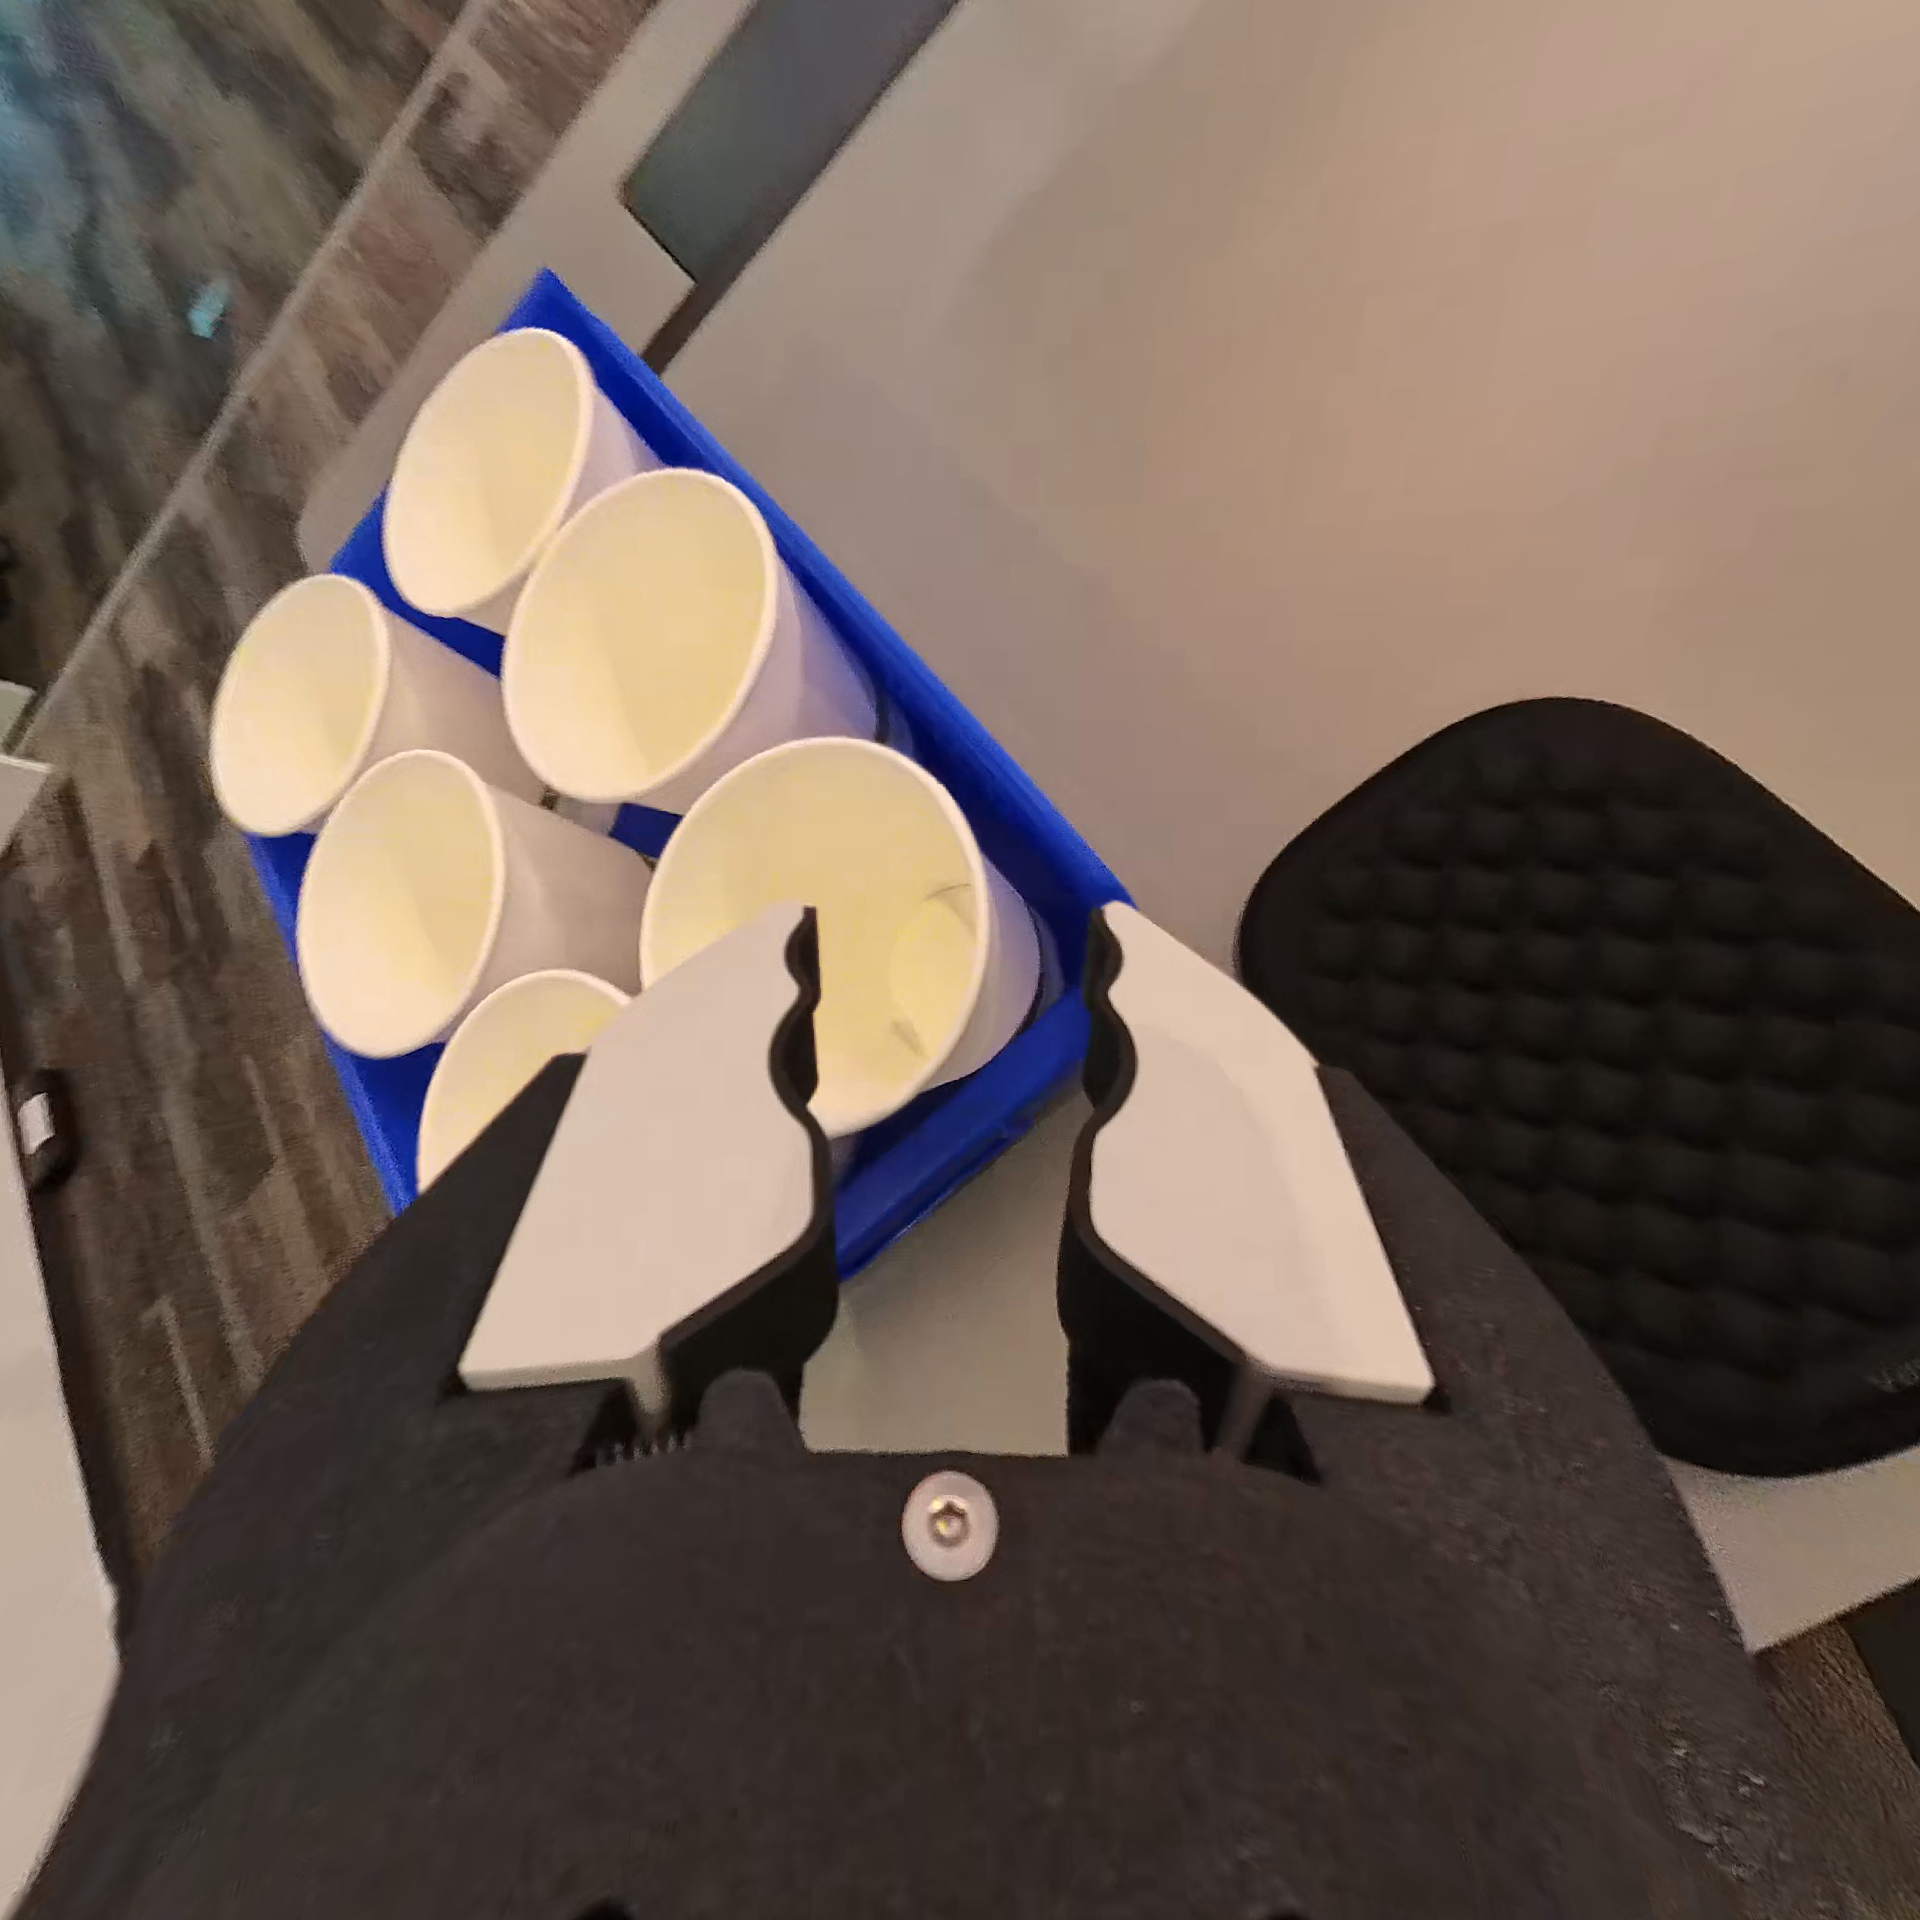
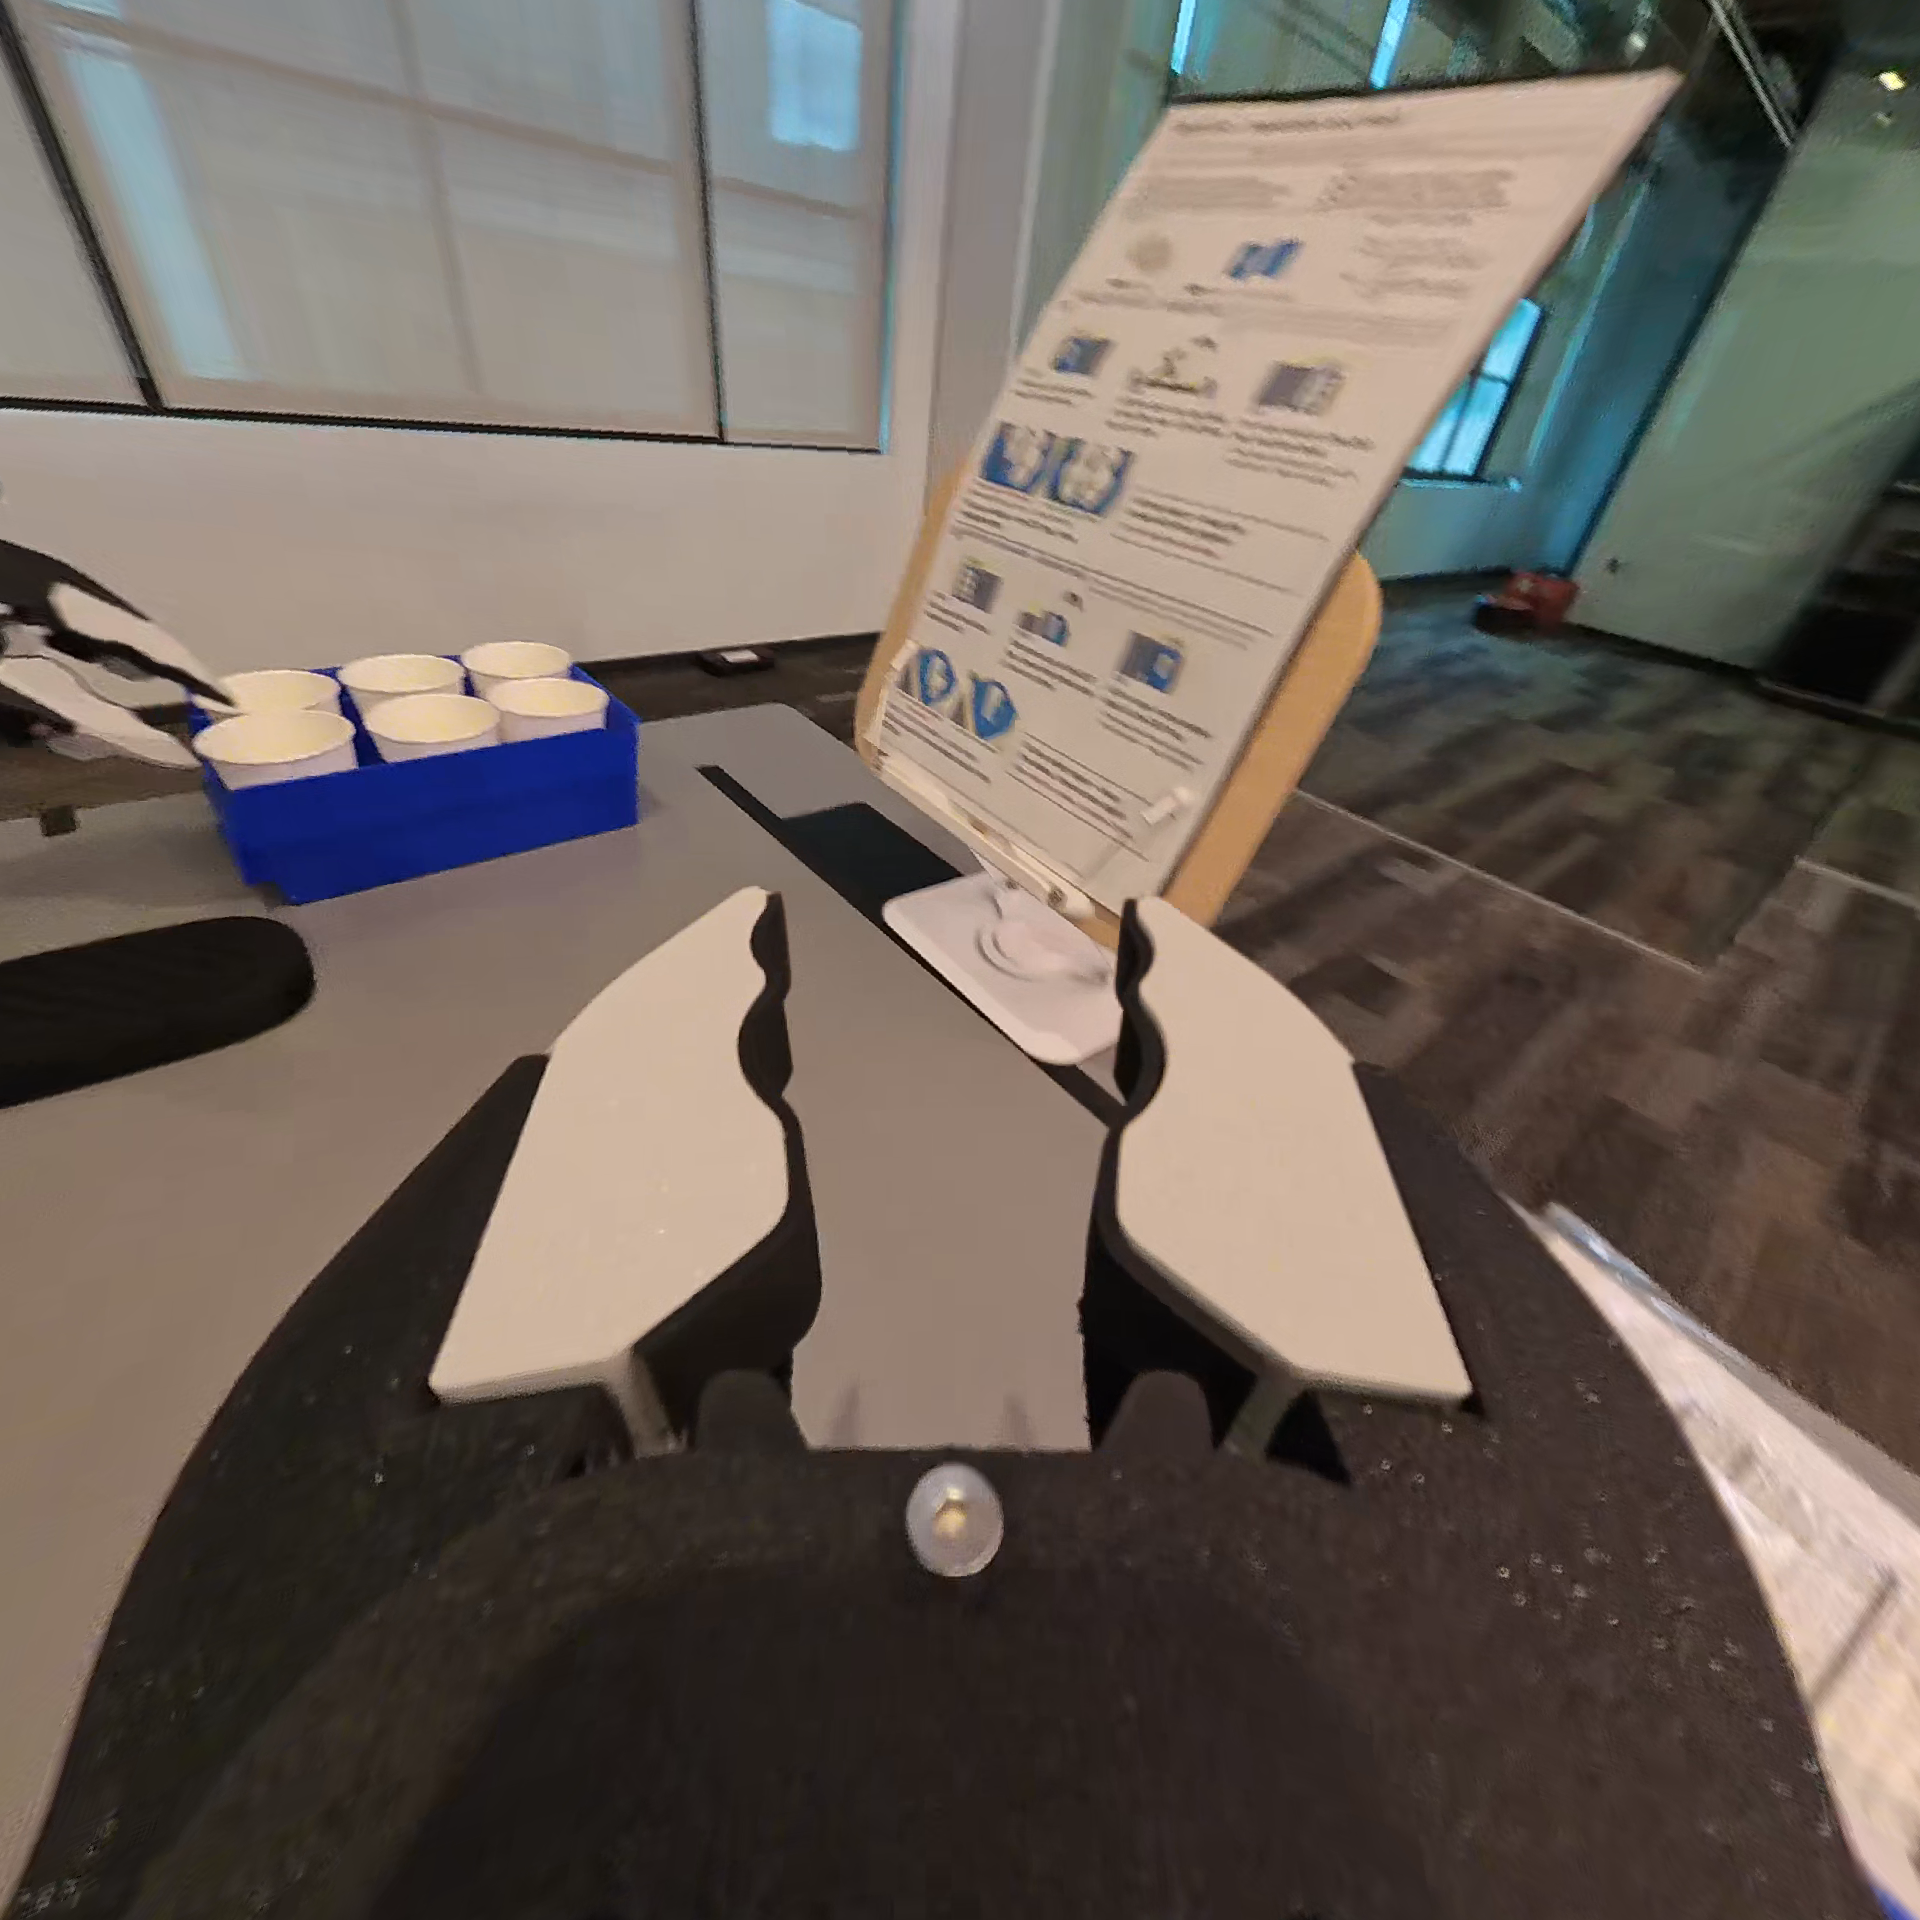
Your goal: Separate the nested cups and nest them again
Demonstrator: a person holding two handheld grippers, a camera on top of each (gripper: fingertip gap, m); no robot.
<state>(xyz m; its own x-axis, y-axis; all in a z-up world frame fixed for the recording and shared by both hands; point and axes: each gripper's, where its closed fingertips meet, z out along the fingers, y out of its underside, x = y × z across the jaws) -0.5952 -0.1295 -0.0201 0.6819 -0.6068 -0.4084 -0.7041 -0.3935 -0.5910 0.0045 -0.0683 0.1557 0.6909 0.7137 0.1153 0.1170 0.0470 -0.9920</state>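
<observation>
Nearest the lens in the left wrist view, the left gripper [image 1: 951,935] stands with its fingers [image 1: 717,1060] spread apart and empty, poised just above the near end of the blue tray [image 1: 1049,842]. Six white paper cups [image 1: 831,914] stand upright in the tray, mouths up, in two rows of three; none is nested in another as far as can be seen. The right gripper [image 2: 951,925] is likewise released and empty, well away from the tray, over bare grey tabletop [image 2: 312,1143]. A black textured pad [image 1: 1621,1060] lies on the tabletop just beside the tray; an instruction sheet on a stand [image 2: 1195,468] is well apart from the tray.

Assessment: the cups appear very light, thin-walled and easily crushed or ovalled; the smooth paper may slip under a weak hold. The rolled rim is the stiffest part. Recommended hold is across the wall just below the rim of the cup at the near end of the tray, with one finger inside the mouth and gentle pressure.
</observation>
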